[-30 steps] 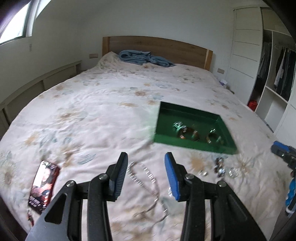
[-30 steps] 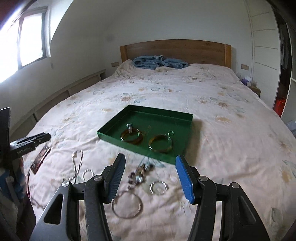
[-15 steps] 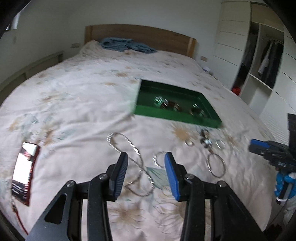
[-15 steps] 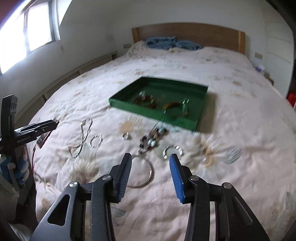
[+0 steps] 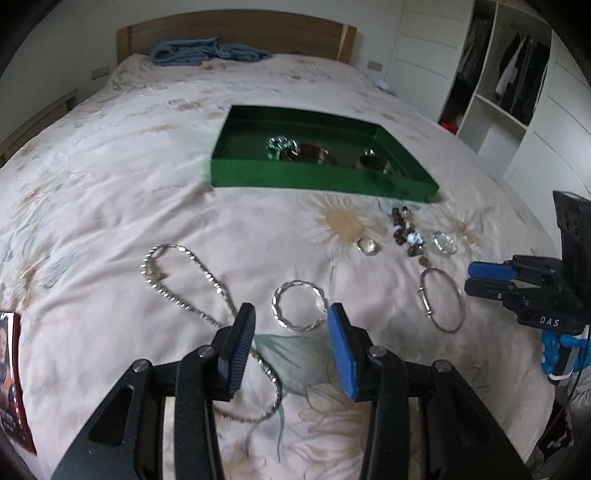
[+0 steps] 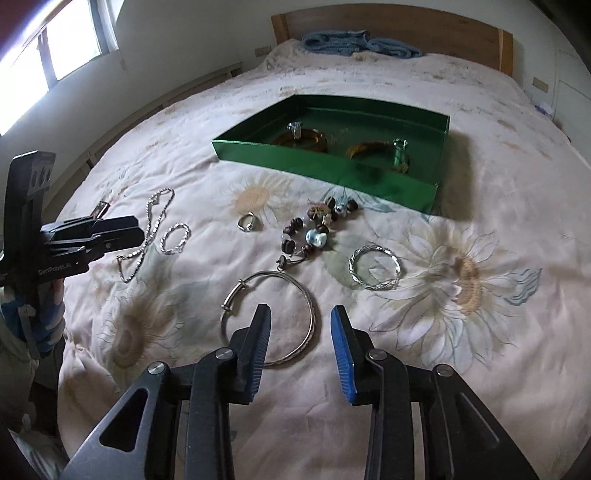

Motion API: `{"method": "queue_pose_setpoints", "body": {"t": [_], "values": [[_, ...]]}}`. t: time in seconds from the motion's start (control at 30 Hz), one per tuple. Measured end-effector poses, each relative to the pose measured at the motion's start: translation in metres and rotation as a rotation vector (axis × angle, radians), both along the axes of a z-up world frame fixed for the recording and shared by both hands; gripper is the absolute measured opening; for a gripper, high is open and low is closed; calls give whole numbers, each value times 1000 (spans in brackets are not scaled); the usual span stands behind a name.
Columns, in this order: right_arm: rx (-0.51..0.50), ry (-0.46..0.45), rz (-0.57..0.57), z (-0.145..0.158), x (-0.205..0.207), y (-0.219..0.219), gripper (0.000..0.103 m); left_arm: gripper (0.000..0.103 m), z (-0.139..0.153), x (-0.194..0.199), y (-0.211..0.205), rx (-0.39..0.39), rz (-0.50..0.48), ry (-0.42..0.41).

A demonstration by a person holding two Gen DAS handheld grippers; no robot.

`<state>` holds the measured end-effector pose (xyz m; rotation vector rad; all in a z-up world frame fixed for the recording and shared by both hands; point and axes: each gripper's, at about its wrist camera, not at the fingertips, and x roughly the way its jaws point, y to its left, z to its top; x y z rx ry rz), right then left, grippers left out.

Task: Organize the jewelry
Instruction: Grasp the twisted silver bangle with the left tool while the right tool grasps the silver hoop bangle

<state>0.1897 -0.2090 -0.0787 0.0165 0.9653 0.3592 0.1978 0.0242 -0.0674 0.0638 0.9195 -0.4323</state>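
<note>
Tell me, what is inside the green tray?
Inside the green tray lie two brown bangles, each with a small silvery piece. The near wall hides part of the floor.

Floral-quilted bed point(image 6: 480, 229) with wooden headboard point(image 6: 399, 22), bright window point(image 6: 55, 55), open wardrobe point(image 5: 509, 74).

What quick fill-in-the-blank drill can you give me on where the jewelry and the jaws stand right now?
1. The green tray holds two amber ____.
2. The left gripper has its jaws ____, aimed at the twisted silver bangle.
3. Just ahead of the right gripper lies the thin silver ____.
4. The beaded bracelet lies ____ the tray, on the bedspread.

Missing words: bangles; open; bangle; outside
</note>
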Motion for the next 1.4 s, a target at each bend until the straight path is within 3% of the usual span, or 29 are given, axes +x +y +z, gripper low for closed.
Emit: {"method": "queue_pose_setpoints", "body": {"t": [0.23, 0.7, 0.97, 1.2, 1.4], "values": [[-7, 36, 13, -13, 10, 0, 30, 38, -10, 20, -12, 59, -25, 17], [-87, 94, 95, -25, 23, 14, 26, 13, -37, 33, -30, 179, -120, 86], [-130, 107, 109, -30, 29, 21, 17, 6, -42, 35, -33, 166, -124, 88], [-177, 82, 85, -33, 33, 28, 5, 5, -45, 32, -41, 184, -95, 60], [-212, 29, 59, -28, 25, 33, 4, 4, -38, 25, -44, 186, -59, 11]]}}
